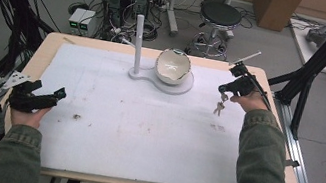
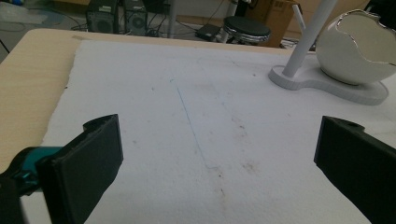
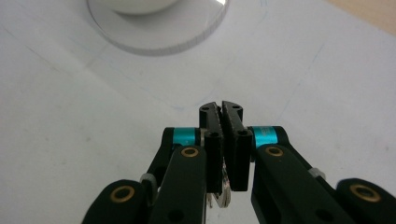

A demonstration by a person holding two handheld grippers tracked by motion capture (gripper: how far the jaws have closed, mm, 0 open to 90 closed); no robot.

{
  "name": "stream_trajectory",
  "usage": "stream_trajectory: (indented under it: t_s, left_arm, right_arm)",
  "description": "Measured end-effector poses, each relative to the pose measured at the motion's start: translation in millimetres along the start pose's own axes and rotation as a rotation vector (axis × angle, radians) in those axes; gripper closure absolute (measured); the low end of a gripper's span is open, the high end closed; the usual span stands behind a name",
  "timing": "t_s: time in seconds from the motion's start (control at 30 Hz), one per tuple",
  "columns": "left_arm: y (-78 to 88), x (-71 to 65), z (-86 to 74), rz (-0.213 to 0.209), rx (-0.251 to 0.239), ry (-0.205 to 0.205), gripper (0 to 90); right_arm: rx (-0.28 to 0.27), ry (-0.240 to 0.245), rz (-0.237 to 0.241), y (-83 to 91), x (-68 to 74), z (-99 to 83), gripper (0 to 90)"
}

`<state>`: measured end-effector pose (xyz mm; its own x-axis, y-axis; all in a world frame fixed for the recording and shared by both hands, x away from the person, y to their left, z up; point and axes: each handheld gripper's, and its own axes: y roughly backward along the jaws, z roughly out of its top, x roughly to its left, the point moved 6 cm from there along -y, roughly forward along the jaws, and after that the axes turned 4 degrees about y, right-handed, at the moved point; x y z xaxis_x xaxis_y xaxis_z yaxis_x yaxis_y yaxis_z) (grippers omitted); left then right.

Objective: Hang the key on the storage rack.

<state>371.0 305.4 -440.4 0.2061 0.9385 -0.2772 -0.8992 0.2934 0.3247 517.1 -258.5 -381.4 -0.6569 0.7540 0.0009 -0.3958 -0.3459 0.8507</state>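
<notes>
Metal keys (image 1: 219, 107) pinched in right tongs (image 3: 221, 108), left tongs (image 2: 219, 158) spread wide

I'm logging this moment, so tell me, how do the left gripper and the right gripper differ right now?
The left gripper has its jaws spread wide and empty, while the right gripper is shut on the keys, which dangle beneath it. The left gripper sits low at the near left edge of the white mat, while the right gripper is at the far right, near the white stand. Both are black and hand-held.
</notes>
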Motion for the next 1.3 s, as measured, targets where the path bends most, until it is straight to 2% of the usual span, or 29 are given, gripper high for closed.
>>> stream_trajectory:
  t_s: [0.23,0.27,0.3,0.43,0.6,0.87,0.97,1.3]
  left_arm:
    - [-0.4,-1.0,-0.3,-0.003,0.003,-0.005,1.7]
    - [-0.4,-1.0,-0.3,-0.003,0.003,-0.005,1.7]
    - [-0.6,-0.8,-0.5,-0.001,0.004,-0.006,1.7]
    - [-0.4,-1.1,-0.5,0.004,0.002,-0.006,1.7]
    - [0.2,-0.9,-0.6,0.003,0.003,-0.005,1.7]
    - [0.6,-0.1,-0.3,0.004,-0.002,0.001,1.7]
    - [0.5,-0.3,-0.4,0.004,-0.001,-0.001,1.7]
    - [0.2,-0.2,-0.5,0.001,0.000,0.001,1.7]
  right_arm:
    - [-0.121,-0.071,0.015,29.9,-5.4,3.9,87.5]
    - [-0.121,-0.071,0.015,29.9,-5.4,3.9,87.5]
    - [-0.144,-0.069,0.009,37.3,-5.9,5.9,87.5]
    - [-0.175,-0.067,0.004,51.2,-3.2,12.1,87.5]
    - [-0.234,-0.062,0.016,70.4,1.8,24.9,87.5]
    - [-0.254,-0.030,0.015,88.6,10.7,40.9,87.5]
    - [-0.250,-0.019,0.005,91.9,12.7,46.3,87.5]
    - [-0.251,0.017,0.022,100.8,24.2,67.8,87.5]
